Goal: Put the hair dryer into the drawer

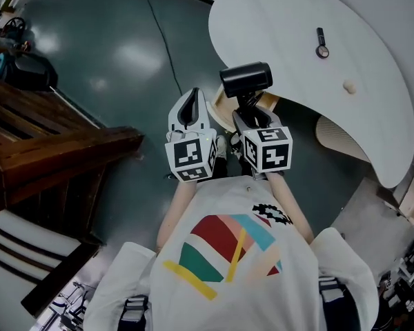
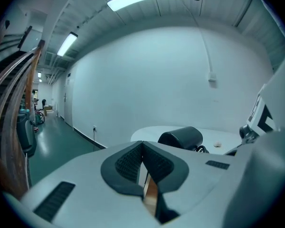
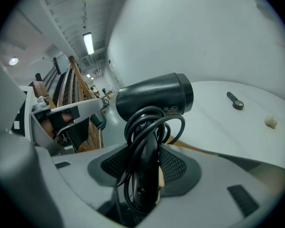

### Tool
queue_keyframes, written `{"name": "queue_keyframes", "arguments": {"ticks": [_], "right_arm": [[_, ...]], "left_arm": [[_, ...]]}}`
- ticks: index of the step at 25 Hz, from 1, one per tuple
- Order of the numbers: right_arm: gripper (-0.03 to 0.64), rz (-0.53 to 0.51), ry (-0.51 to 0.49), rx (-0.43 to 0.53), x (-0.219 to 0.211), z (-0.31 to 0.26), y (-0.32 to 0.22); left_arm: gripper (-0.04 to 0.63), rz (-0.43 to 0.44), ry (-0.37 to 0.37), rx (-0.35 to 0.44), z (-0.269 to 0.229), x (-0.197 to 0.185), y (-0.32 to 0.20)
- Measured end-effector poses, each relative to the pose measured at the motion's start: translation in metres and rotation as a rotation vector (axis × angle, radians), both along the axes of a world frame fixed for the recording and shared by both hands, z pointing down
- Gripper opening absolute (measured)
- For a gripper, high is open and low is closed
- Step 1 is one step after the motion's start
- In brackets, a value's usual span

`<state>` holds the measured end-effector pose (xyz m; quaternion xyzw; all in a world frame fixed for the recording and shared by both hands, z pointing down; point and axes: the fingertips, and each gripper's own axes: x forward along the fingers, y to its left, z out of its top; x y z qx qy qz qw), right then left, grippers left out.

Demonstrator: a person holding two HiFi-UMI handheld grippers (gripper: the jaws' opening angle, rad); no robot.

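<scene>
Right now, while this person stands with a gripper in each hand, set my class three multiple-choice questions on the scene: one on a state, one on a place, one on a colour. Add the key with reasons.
1. The left gripper has its jaws:
A wide open
B shut on nothing
C shut on a cable

2. The hair dryer is:
A on the floor
B in the left gripper
C in the right gripper

3. The hair dryer's body is:
A black
B white
C red

Key:
1 B: in the left gripper view its pads meet with nothing between them.
2 C: the handle, with the cord wound round it, stands clamped between the right gripper's jaws.
3 A: it shows black in all three views.
</scene>
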<state>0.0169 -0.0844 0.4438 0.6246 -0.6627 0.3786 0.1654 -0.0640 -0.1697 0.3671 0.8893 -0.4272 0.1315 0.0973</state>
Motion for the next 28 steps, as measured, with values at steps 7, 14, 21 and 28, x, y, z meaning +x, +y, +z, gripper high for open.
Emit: {"name": "queue_keyframes", "arguments": {"ticks": [7,14,21,28], "right_arm": [[0.201,0.084,-0.055,-0.103,0.005,0.028,0.026],[0.201,0.179,-0.135,-0.223,0.000,0.057,0.054],[0.201,0.269,-0.226,-0.339,-0.005,0.083,0.078],[0.201,0.322,-0.281,-0.425,-0.009,0.099,0.091]], "left_arm": [[0.016,0.097,-0.024,-0.032,0.019,0.025,0.008],[0.017,0.178,-0.040,-0.067,0.033,0.043,0.015],[0.016,0.239,-0.064,-0.094,0.046,0.051,0.025],[0.015,0.268,-0.081,-0.107,0.052,0.053,0.030]]}}
